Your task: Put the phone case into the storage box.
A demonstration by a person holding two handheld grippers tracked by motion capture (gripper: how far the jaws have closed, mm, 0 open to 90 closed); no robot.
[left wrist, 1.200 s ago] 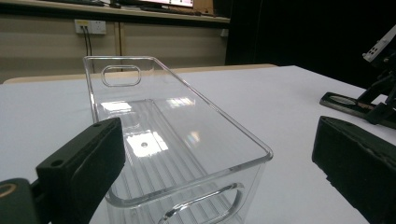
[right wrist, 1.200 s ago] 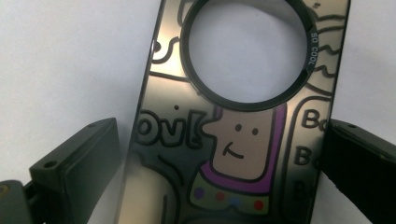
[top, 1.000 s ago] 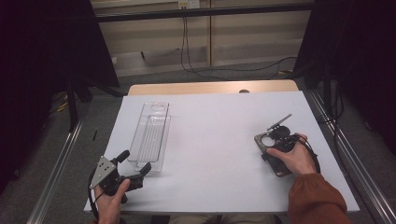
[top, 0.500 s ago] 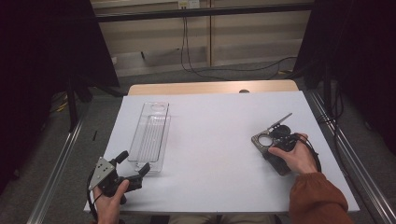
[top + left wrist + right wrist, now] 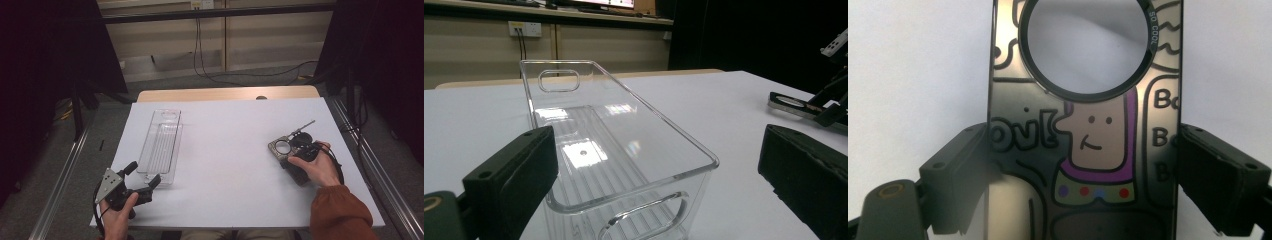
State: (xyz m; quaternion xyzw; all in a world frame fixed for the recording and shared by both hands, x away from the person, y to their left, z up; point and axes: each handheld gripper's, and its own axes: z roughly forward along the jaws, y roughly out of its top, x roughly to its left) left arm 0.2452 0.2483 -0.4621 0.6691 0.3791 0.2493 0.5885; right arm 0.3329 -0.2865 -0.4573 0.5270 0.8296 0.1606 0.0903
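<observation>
- The white worktop (image 5: 230, 190) carries two things, well apart: a bin on its left half and a small plate near its right edge.
- The clear plastic bin (image 5: 161, 147) lies lengthwise, upright and empty, with a handle cut-out at each end.
- The left tongs (image 5: 143, 173) sit at the bin's near end with the jaws spread wide and gripping nothing. In the left gripper view the near wall rises between and just ahead of the two jaws, and neither pad presses on it.
- The right tongs (image 5: 1083, 150) point down at the worktop. Their jaws have just been closing with the plate between them, and each pad now meets a long edge of it, so we read them as clamped on the plate.
- The printed plate (image 5: 1098, 135) is glossy and flat, with a cartoon figure and a black-ringed round hole. It lies on the worktop near the right edge (image 5: 282, 147), far from the bin.
- We judge the step in hand to be the pick-up of the plate: the grip is made, the lift is not yet begun.
- The next move likely calls for a straight lift with the pinch held firm on those thin, slick edges, then a carry across to the bin. The left tongs may need to close on the bin's end to steady it.
</observation>
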